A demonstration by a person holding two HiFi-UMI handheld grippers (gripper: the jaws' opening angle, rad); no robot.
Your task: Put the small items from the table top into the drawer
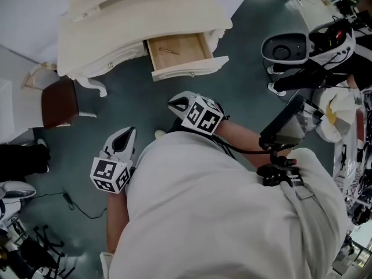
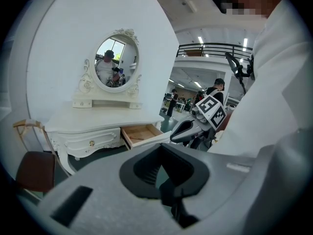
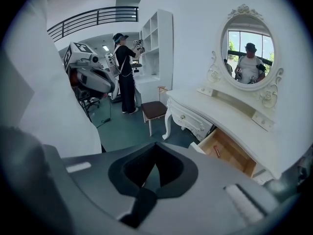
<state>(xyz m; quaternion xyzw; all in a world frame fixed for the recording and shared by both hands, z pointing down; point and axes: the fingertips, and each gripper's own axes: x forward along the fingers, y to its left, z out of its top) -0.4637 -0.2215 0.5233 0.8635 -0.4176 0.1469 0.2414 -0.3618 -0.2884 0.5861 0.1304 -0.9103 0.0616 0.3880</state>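
- The left gripper [image 1: 129,133] and the right gripper [image 1: 177,103] are near the person's body, well apart from the table [image 1: 145,16]. Both have jaws together, holding nothing.
- The drawer [image 1: 192,68] stands open to receive things, and one thin small item [image 1: 169,51] lies inside.
- The table top shows no items, so the task seems nearly done.

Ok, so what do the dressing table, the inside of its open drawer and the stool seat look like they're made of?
Dressing table: likely painted wood, a smooth cream finish with carved trim.
Drawer inside: bare light wood, an unpainted tan surface.
Stool seat: dark brown padding, perhaps leather or vinyl; the look leaves it open.
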